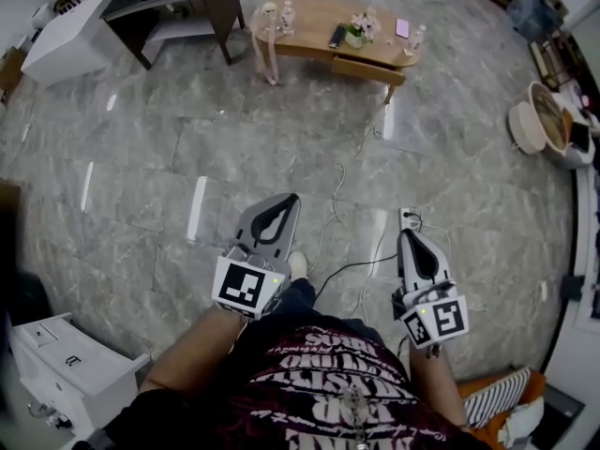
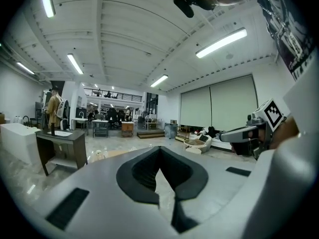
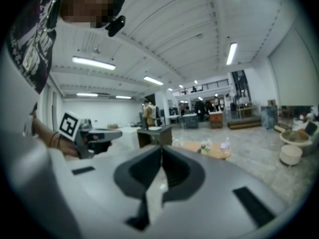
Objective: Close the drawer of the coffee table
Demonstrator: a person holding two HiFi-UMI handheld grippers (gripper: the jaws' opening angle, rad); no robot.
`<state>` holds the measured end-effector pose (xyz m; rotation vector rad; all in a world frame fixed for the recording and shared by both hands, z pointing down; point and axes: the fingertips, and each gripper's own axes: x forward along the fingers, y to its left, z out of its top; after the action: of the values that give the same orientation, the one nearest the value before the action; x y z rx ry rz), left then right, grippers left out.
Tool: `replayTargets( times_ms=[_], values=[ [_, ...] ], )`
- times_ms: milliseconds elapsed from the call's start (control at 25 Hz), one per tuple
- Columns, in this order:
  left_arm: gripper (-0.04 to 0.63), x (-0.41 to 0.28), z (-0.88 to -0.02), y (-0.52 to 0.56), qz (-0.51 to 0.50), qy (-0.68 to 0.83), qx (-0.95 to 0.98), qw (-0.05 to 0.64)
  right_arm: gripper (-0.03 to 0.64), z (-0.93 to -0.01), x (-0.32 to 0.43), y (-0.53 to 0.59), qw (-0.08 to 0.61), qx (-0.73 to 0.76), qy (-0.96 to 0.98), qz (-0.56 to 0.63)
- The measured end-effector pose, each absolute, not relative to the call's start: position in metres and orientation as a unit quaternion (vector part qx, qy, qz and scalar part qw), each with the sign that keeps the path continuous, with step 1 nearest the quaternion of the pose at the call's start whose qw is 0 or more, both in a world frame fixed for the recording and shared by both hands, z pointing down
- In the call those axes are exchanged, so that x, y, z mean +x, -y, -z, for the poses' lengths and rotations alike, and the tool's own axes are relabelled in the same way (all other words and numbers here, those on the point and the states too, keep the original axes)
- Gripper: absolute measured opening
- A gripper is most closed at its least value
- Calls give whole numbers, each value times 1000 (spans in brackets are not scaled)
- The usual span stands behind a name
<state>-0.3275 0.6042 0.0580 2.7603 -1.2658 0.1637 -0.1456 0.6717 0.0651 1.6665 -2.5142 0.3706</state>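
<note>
The wooden coffee table (image 1: 314, 17) stands far ahead across the marble floor, with its drawer (image 1: 367, 69) pulled out on the near right side. Small items lie on its top. In the right gripper view the coffee table (image 3: 199, 147) shows small beyond the jaws. My left gripper (image 1: 291, 200) is held low in front of the person, shut and empty. My right gripper (image 1: 405, 237) sits beside it, also shut with nothing between its fingers. Both are far from the table. The left gripper view shows the right gripper (image 2: 249, 133) at its right.
A dark side table (image 1: 178, 3) and a white cabinet (image 1: 61, 36) stand at the back left. A white unit (image 1: 56, 364) is near my left. Cables (image 1: 342, 204) trail over the floor with a power strip (image 1: 409, 217). Round baskets (image 1: 539, 120) sit at the right.
</note>
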Motion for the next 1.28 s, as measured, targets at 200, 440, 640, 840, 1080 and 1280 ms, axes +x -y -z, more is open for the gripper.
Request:
replayTargets(
  times_ms=[200, 440, 640, 840, 1080, 1280],
  values=[
    [23, -329, -53, -581, -23, 391, 917, 81, 34, -44, -158, -653, 65, 557, 821, -104],
    [23, -316, -45, -567, -2, 368, 927, 71, 35, -40, -146, -648, 81, 578, 807, -93],
    [23, -317, -51, -547, -5, 382, 923, 57, 35, -56, -123, -636, 86, 597, 792, -96],
    [23, -332, -54, -526, -26, 423, 905, 39, 35, -50, -102, -617, 75, 594, 796, -86],
    [23, -343, -55, -489, -43, 467, 883, 20, 35, -64, -78, -583, 72, 591, 800, -76],
    [23, -315, -55, -466, -44, 446, 894, 17, 35, -73, -55, -555, 62, 587, 802, -92]
  ],
)
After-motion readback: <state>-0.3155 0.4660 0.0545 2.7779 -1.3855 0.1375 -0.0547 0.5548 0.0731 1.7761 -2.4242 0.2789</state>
